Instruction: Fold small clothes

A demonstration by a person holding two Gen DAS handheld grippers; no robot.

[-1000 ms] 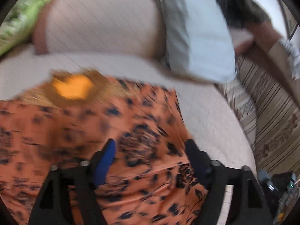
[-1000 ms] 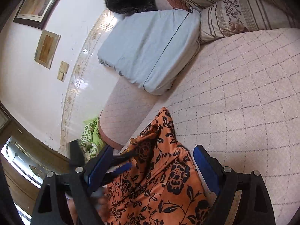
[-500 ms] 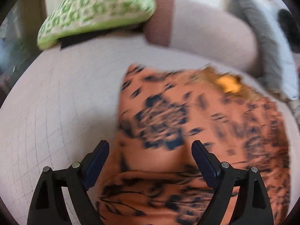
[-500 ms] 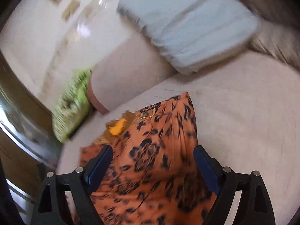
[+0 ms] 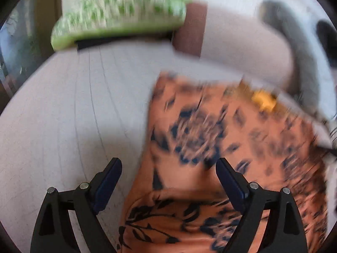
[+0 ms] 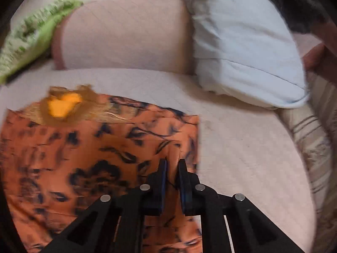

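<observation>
Where the right wrist view looks down its own fingers, the right tongs (image 6: 172, 164) are clenched on a pinch of the orange garment (image 6: 84, 158), near the cloth's right edge, with a ridge of fabric caught between the blue pads (image 6: 163, 172). The left wrist view shows what that one cannot: the left tongs (image 5: 168, 167) stand released and wide, their pads pressing on nothing, straddling the garment's left border so that one finger is over bare bedspread and the other over the print. In that view a fold runs across the cloth just near the tongs, with a doubled layer below it. The garment itself is orange with dark floral and leaf shapes, lying mostly flat on the bed, and at its far edge sits a brownish-gold trim with a bright yellow patch (image 6: 63, 105); the picture is blurred there, so what that trim is I cannot tell. The quilted bedspread (image 6: 242, 147) beneath is pale pinkish-white with a stitched diamond pattern. Beyond the garment a bolster (image 6: 126, 33) in the same covering lies along the far side, a green-patterned pillow (image 6: 27, 40) to its left and a pale blue pillow (image 6: 246, 48) to its right. A striped, flowered cushion (image 6: 313, 143) lies at the right edge, and something dark and furry (image 6: 294, 2) shows at the far right corner.
</observation>
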